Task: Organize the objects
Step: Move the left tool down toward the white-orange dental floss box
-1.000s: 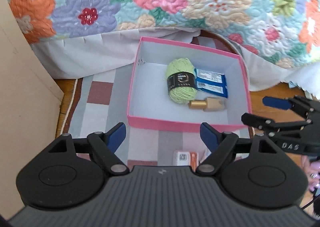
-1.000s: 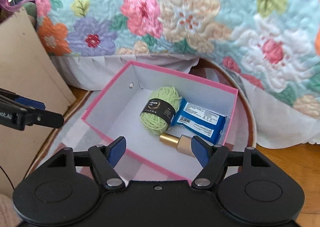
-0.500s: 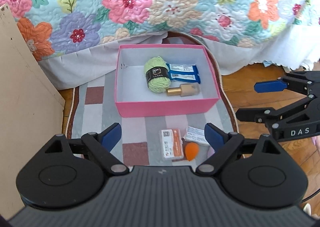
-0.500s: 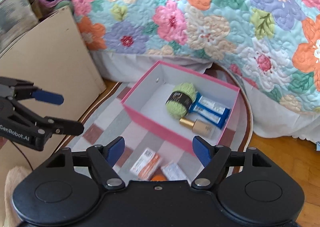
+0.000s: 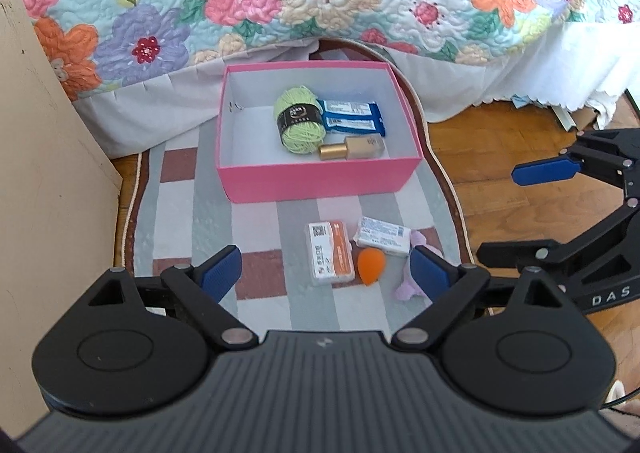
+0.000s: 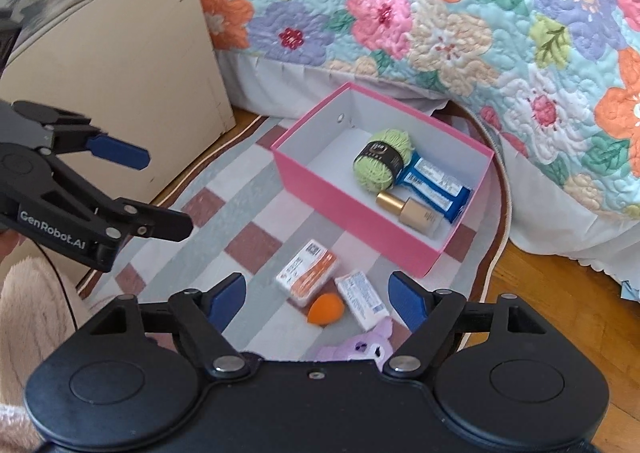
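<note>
Three items inside pink box [image 5: 316, 183]

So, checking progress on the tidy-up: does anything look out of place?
Yes. Four things lie loose on the striped rug outside the pink cardboard box: an orange-and-white packet, a white packet, an orange teardrop sponge and a purple plush toy.

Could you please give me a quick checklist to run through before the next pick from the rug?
1. Left gripper empty, jaws just opened wider: ok.
2. Right gripper empty, jaws just opened wider: ok.
3. Pink box has free floor space: ok.
4. Orange sponge unobstructed on the rug: ok.
5. Purple plush toy fully visible: not ok, partly hidden by gripper.
</note>
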Action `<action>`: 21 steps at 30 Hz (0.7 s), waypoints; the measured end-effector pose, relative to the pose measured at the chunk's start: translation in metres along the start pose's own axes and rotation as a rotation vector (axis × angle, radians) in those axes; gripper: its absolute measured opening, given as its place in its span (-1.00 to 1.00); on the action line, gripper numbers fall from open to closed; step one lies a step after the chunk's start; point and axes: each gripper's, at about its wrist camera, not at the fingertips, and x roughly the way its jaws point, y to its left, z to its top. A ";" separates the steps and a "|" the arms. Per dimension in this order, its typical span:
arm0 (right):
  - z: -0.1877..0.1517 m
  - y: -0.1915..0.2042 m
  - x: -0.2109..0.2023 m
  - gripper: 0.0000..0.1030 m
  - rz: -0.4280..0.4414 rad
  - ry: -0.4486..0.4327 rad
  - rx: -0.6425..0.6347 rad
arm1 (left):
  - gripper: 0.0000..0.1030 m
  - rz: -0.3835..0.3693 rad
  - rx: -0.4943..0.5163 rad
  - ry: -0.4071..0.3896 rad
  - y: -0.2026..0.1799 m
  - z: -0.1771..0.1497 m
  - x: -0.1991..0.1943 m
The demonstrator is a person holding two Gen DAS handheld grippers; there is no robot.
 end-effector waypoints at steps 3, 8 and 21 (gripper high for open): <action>-0.004 0.006 0.004 0.70 0.008 0.019 -0.022 | 0.82 -0.007 0.005 0.008 -0.001 -0.005 0.003; -0.011 0.014 0.018 0.71 0.031 0.065 -0.052 | 0.86 -0.036 -0.014 0.023 0.003 -0.016 0.015; -0.041 0.016 0.087 0.72 0.122 0.064 -0.111 | 0.96 -0.042 -0.165 0.019 0.053 -0.031 0.069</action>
